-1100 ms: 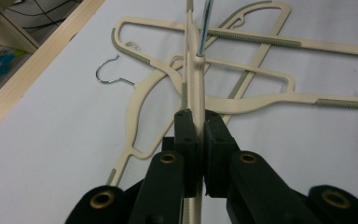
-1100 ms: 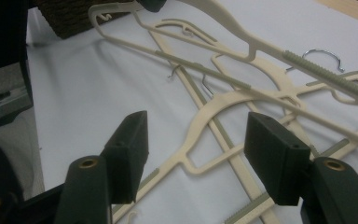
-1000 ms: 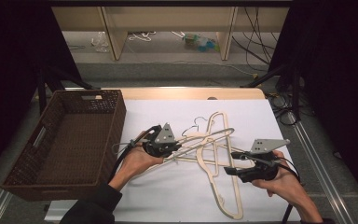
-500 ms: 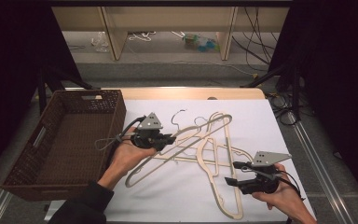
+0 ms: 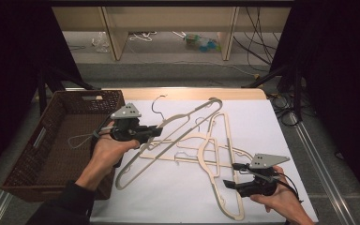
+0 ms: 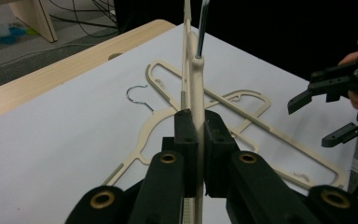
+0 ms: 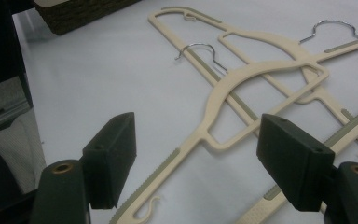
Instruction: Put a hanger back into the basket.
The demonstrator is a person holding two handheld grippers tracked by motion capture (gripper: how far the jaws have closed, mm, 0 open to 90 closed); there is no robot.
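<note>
Looking down from above, the left gripper point(image 5: 152, 132) is clamped on a cream hanger point(image 5: 178, 136) near its neck. That hanger slants from the basket's near corner up toward the table's far middle, its metal hook point(image 5: 157, 104) pointing away. Two more hangers point(image 5: 215, 154) lie crossed on the white sheet point(image 5: 258, 126) just beside it. The wicker basket point(image 5: 23, 164) sits at the left, touching the sheet's edge. The right gripper point(image 5: 229, 183) hovers low at the near right, over the lower end of one flat hanger; its jaws have just been opening and nothing is pinched between them.

From the left gripper view, the two black jaws stand narrow, squeezed on the hanger's point(image 6: 196, 93) thin edge, which rises straight up between them. The other hangers point(image 6: 242, 107) rest flat on the sheet beyond. The right gripper point(image 6: 324, 114) shows at the far right with jaws apart.

From the right gripper view, the jaws stand wide, and a flat hanger point(image 7: 233, 93) lies on the sheet below the gap, untouched. The basket's corner point(image 7: 74, 14) shows top left.
</note>
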